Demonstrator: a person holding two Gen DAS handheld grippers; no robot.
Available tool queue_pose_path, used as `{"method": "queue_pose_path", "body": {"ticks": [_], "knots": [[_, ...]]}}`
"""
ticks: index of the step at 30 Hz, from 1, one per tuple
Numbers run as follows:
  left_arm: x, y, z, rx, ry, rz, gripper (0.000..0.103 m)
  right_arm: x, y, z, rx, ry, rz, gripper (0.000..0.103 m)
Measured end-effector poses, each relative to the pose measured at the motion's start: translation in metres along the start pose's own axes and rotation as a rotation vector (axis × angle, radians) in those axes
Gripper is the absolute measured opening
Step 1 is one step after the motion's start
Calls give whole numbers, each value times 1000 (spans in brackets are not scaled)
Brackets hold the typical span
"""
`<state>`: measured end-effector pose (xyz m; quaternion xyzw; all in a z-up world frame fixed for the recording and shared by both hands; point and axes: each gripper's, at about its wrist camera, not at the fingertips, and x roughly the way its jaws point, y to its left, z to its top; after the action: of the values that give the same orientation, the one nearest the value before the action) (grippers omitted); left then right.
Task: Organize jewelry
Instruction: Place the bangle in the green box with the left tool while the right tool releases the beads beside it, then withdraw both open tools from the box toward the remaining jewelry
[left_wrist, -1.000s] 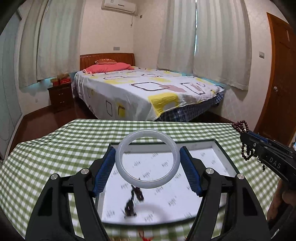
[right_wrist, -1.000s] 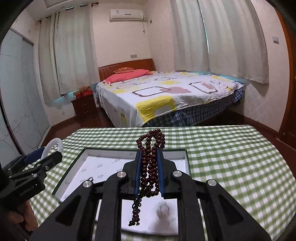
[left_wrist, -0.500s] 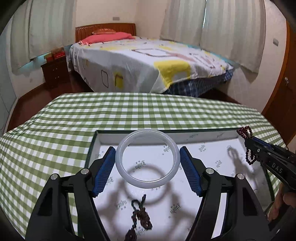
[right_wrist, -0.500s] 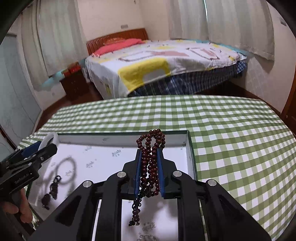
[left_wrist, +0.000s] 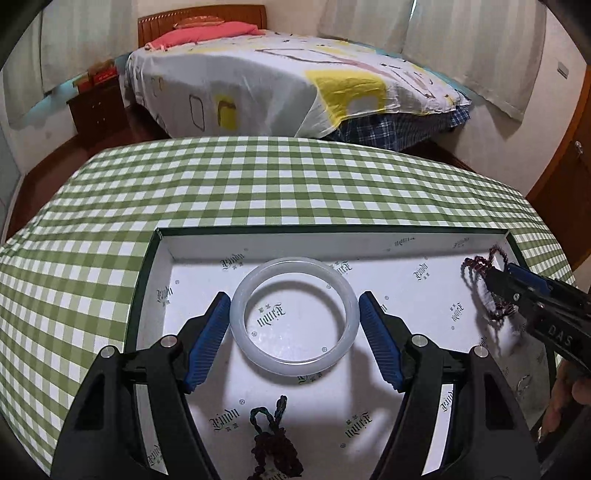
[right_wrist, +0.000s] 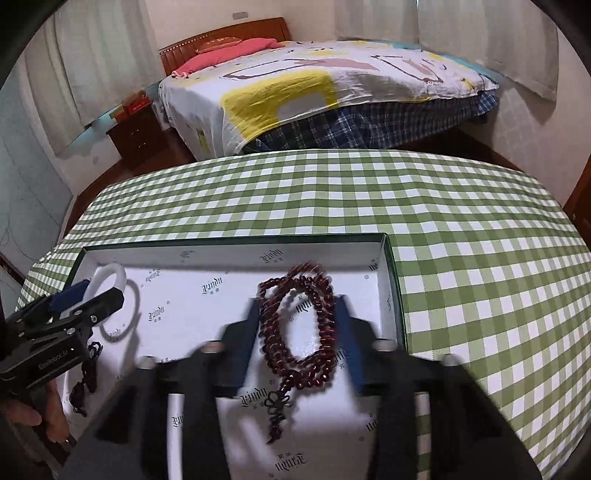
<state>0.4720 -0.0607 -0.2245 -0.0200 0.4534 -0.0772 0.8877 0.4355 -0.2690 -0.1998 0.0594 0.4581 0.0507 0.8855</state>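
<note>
Behind the table stands a bed (left_wrist: 280, 70) with a white patterned cover, curtains on the walls around it. Green-and-white checked cloth covers the table (left_wrist: 258, 184), and on it lies a shallow white box (left_wrist: 162, 280) with a dark green rim, its long side running across my view; the lining is printed over and over with a small word I read as "Yindu", upside down from where I stand.

My left gripper (left_wrist: 293, 325) points steeply down into the box and clamps a pale white bangle (left_wrist: 294, 317) by its sides — the ring lies flat between the blue pads, its opening facing up. Below it a dark knotted cord (left_wrist: 271, 443) rests on the lining. The left gripper's side reads "GenRobot" in the right wrist view.

My right gripper (right_wrist: 299, 336), lettered "DAS" on its side, also tilts down over the box's right end. Its jaws have just been opening and look blurred; the dark red bead string (right_wrist: 299, 332) is between them, loops spread, tassel end toward me. The pads stand apart from the beads, no longer pressing. A bit of my hand (left_wrist: 569, 398) shows behind it.
</note>
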Motion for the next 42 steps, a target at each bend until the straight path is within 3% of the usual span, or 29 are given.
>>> {"method": "queue_pose_path", "body": {"ticks": [9, 15, 23, 31, 42], "knots": [[-25, 4, -1, -35, -95, -13, 77, -29, -1, -5, 6, -112, 7, 50], [-85, 7, -19, -67, -257, -13, 77, -72, 8, -24, -13, -220, 10, 50], [-148, 2, -58, -57, -357, 17, 77, -125, 25, -63, -44, -304, 0, 50], [-183, -4, -101, -59, -369, 24, 77, -151, 31, -107, -45, -324, -8, 49], [-186, -2, -144, -91, -299, 17, 77, -152, 31, -160, -38, -251, -5, 49]]}}
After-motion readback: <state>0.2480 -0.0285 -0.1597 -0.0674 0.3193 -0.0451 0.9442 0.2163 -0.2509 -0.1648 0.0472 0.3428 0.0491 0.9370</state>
